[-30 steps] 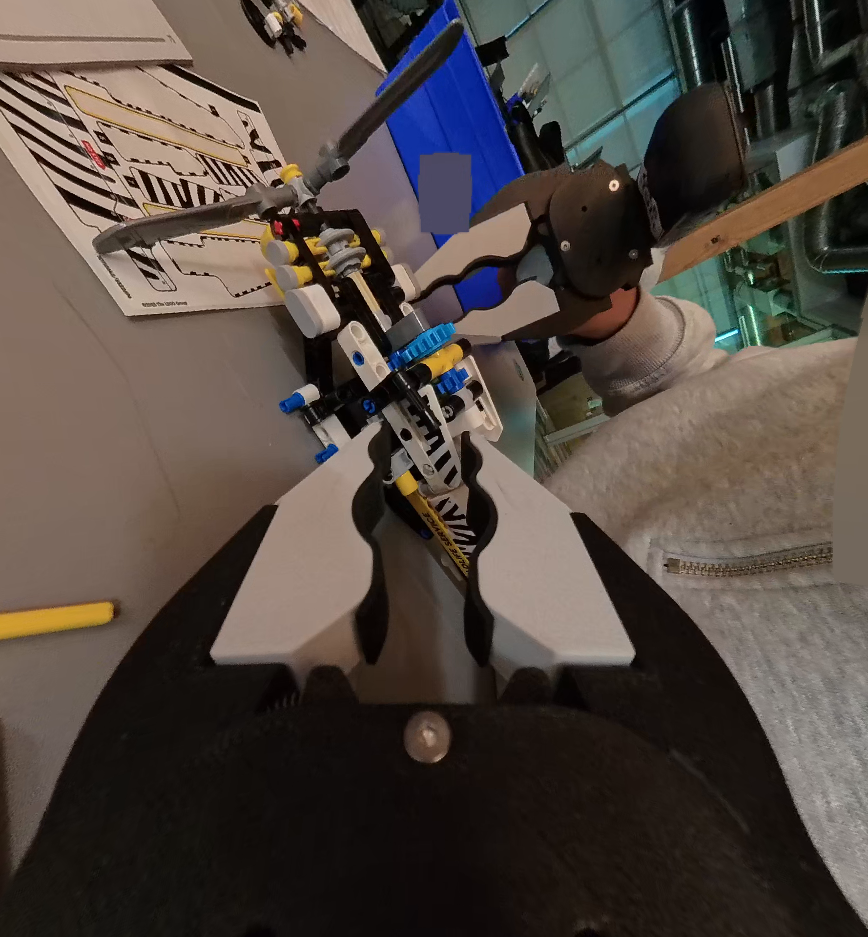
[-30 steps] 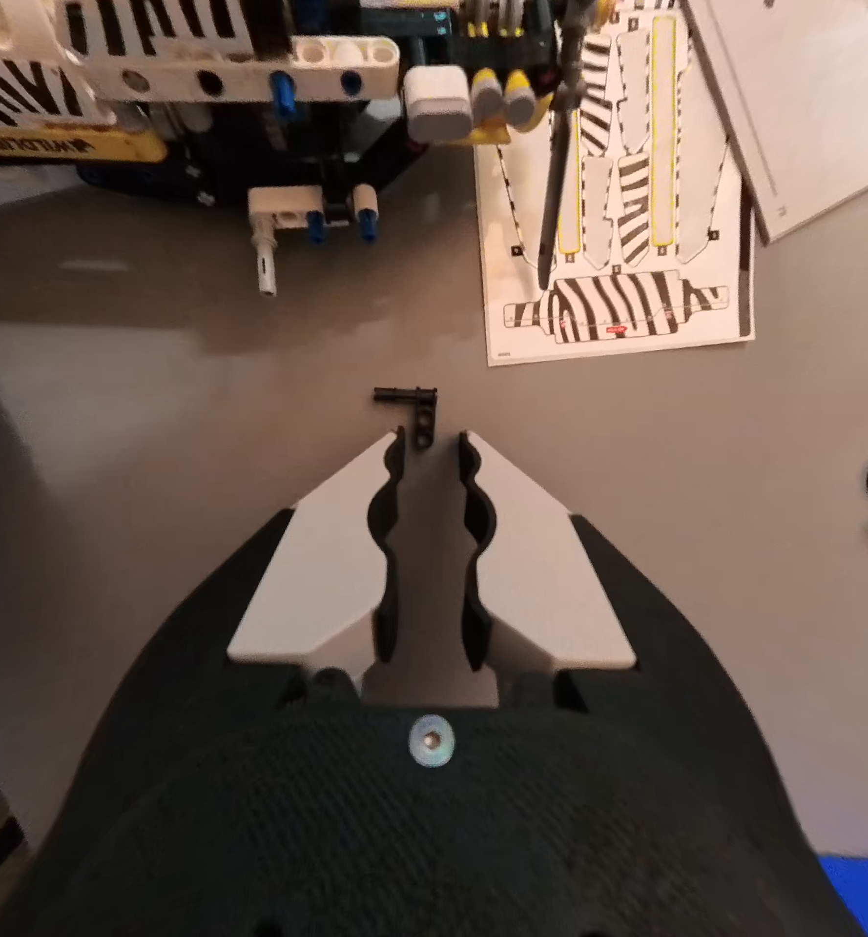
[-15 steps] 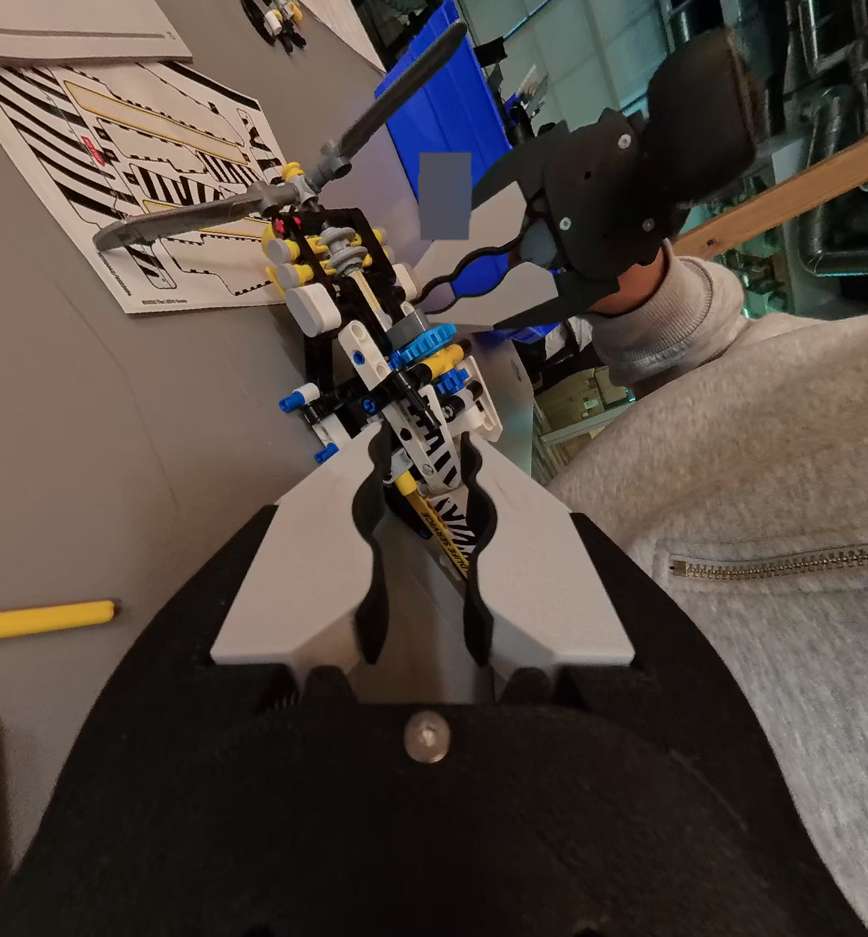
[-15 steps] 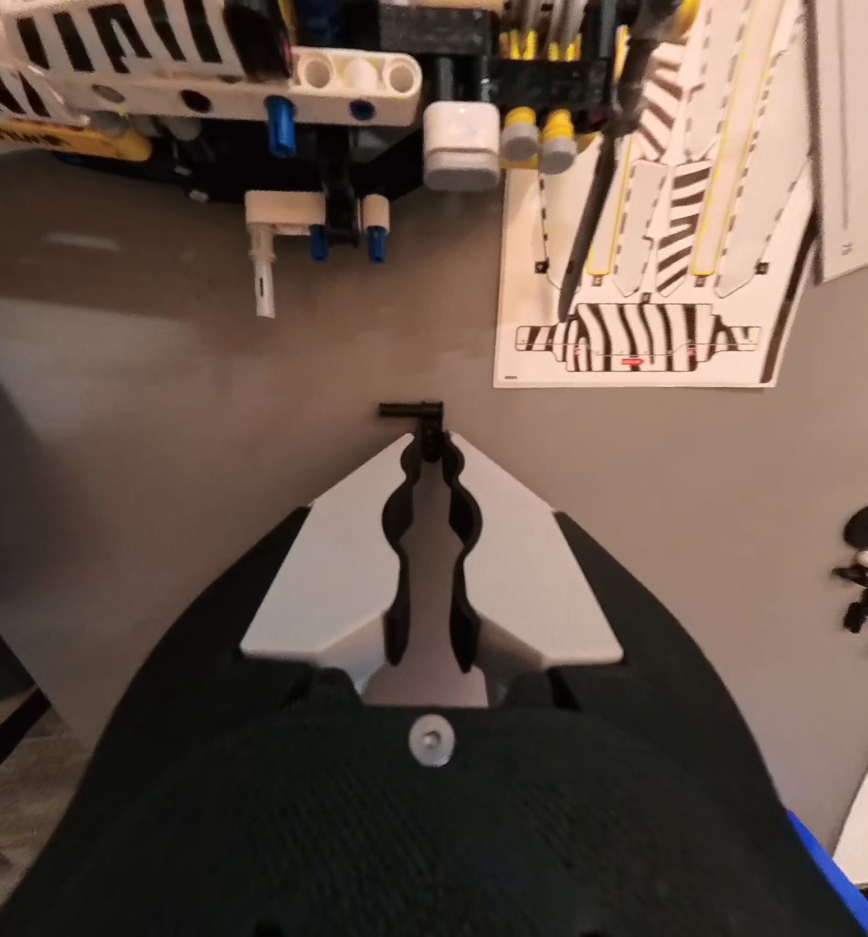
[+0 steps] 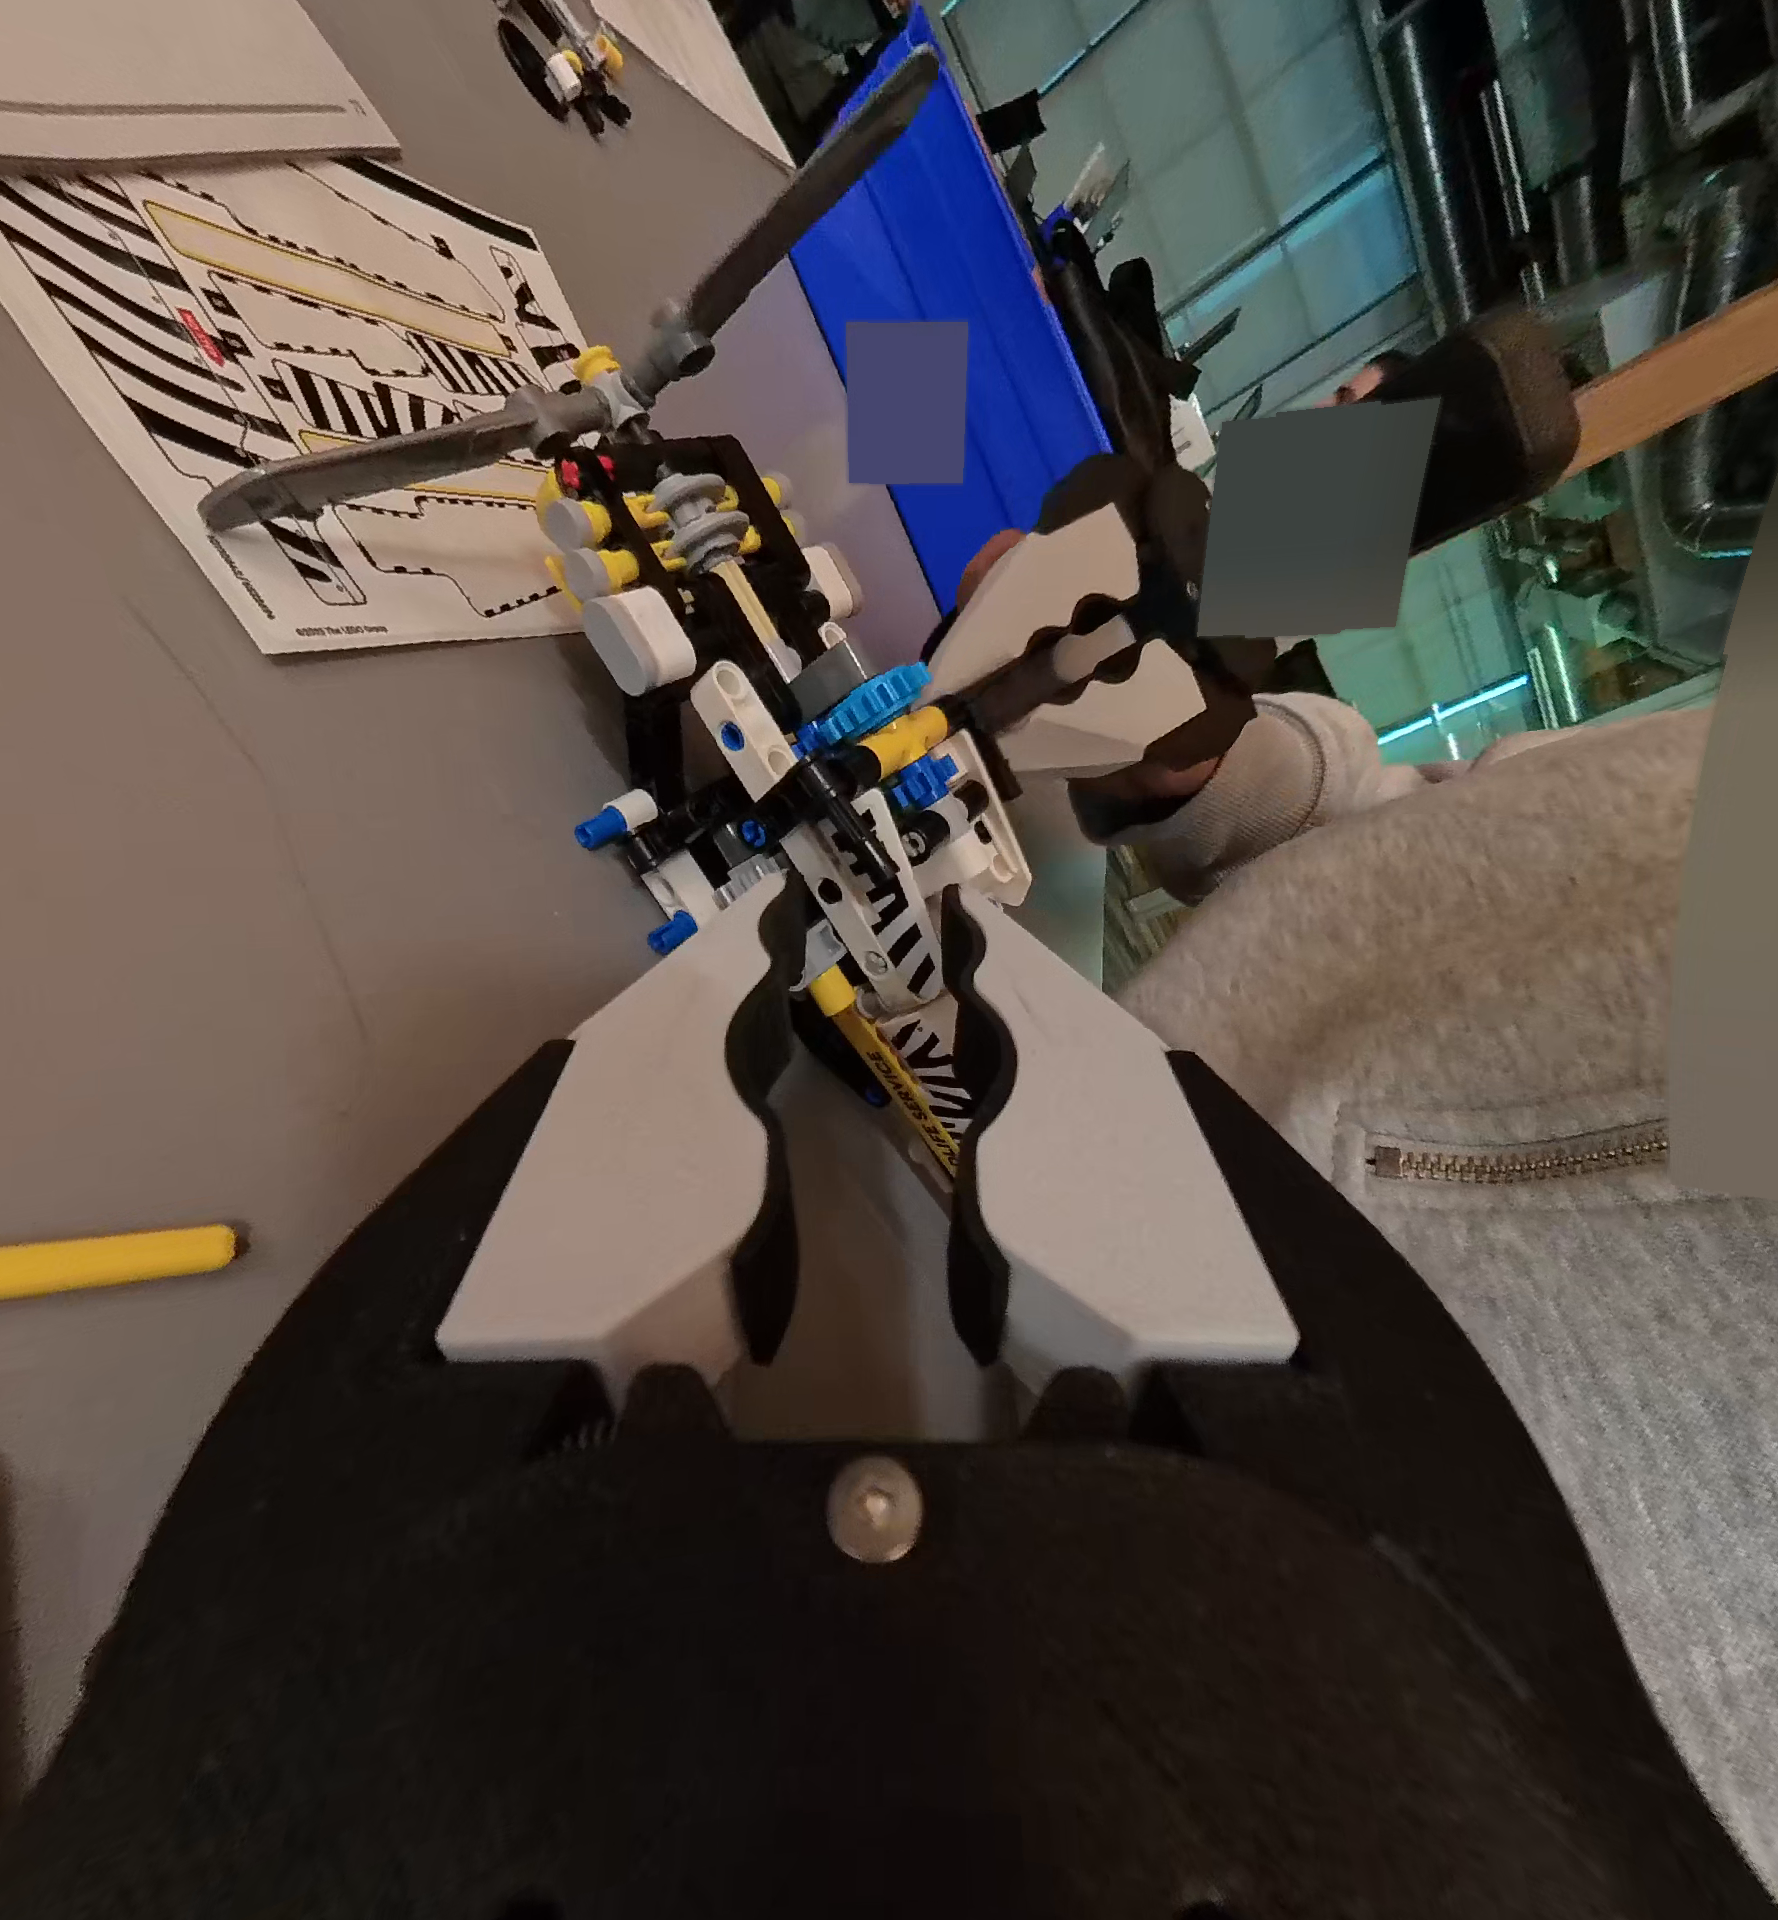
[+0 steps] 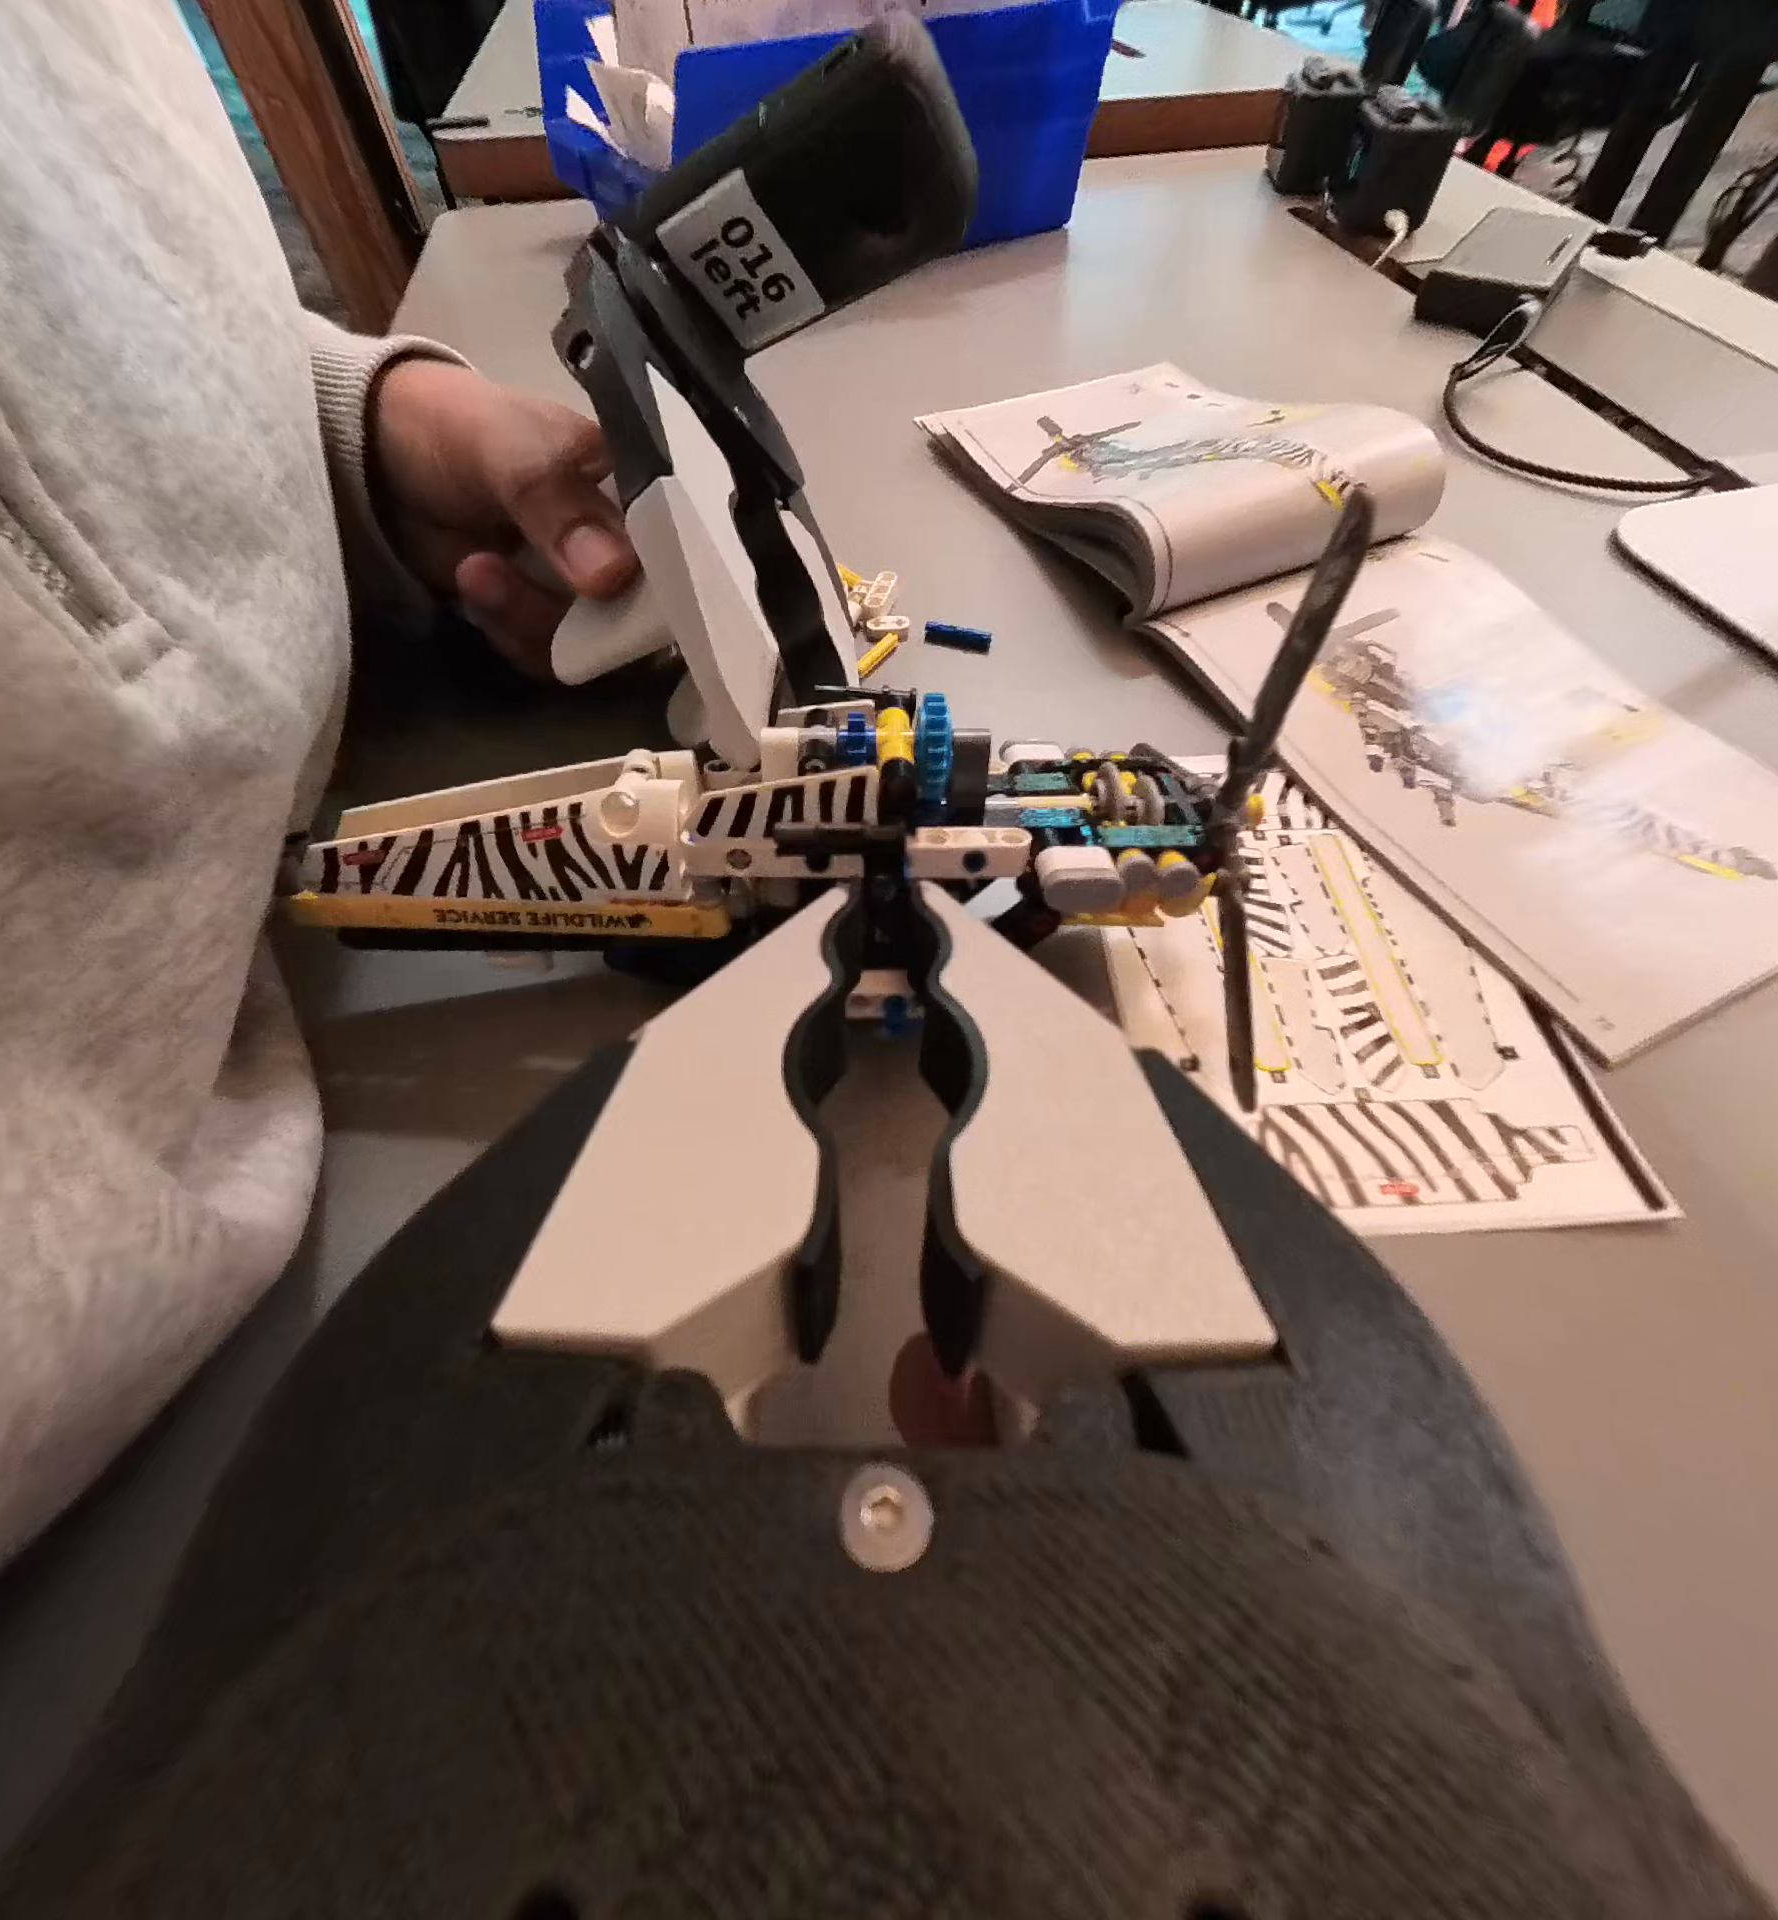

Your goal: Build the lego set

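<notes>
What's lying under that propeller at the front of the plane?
A striped sticker sheet lies flat on the grey table beneath the propeller. The model's nose hides the sheet's near edge.

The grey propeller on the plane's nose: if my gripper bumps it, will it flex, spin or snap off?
The propeller would probably spin rather than resist, since it seems to sit on a single hub at the nose. Its blades look long and thin, so some flex seems likely. The model would likely stay put, being gripped by the left gripper.
</notes>
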Demonstrator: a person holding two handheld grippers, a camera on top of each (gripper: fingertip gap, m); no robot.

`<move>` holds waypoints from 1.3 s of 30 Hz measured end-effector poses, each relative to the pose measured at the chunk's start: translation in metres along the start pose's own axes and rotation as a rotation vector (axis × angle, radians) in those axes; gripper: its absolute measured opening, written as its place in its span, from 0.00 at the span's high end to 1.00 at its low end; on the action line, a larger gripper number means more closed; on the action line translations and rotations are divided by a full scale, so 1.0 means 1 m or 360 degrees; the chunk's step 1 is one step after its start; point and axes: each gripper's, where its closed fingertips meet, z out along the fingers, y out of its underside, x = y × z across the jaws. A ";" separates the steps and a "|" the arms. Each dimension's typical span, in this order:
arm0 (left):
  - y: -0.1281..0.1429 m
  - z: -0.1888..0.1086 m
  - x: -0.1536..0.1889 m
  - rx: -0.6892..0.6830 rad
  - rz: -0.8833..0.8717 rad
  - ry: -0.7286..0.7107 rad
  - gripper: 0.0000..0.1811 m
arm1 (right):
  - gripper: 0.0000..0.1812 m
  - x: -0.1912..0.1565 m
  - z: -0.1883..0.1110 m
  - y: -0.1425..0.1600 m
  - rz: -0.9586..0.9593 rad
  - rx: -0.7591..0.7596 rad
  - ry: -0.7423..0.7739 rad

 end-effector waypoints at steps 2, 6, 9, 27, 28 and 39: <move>0.000 0.000 0.000 -0.0002 -0.0007 0.0004 0.88 | 0.98 0.004 0.000 -0.007 -0.0043 0.0066 0.0017; 0.000 0.000 0.000 -0.0009 -0.0028 0.0019 0.88 | 0.97 0.004 0.001 -0.011 -0.0032 0.0102 -0.0048; 0.000 0.000 0.000 -0.0012 -0.0043 0.0030 0.88 | 0.97 0.002 0.003 -0.010 -0.0025 0.0087 -0.0082; -0.001 0.000 -0.001 -0.0008 -0.0079 0.0044 0.88 | 0.97 0.005 0.008 -0.005 0.0110 0.0014 -0.0184; -0.001 0.000 -0.001 -0.0008 -0.0079 0.0044 0.88 | 0.97 0.005 0.008 -0.005 0.0113 0.0013 -0.0187; -0.002 -0.002 0.000 0.0008 -0.0087 0.0059 0.87 | 0.97 0.005 0.009 -0.003 0.0080 -0.0012 -0.0158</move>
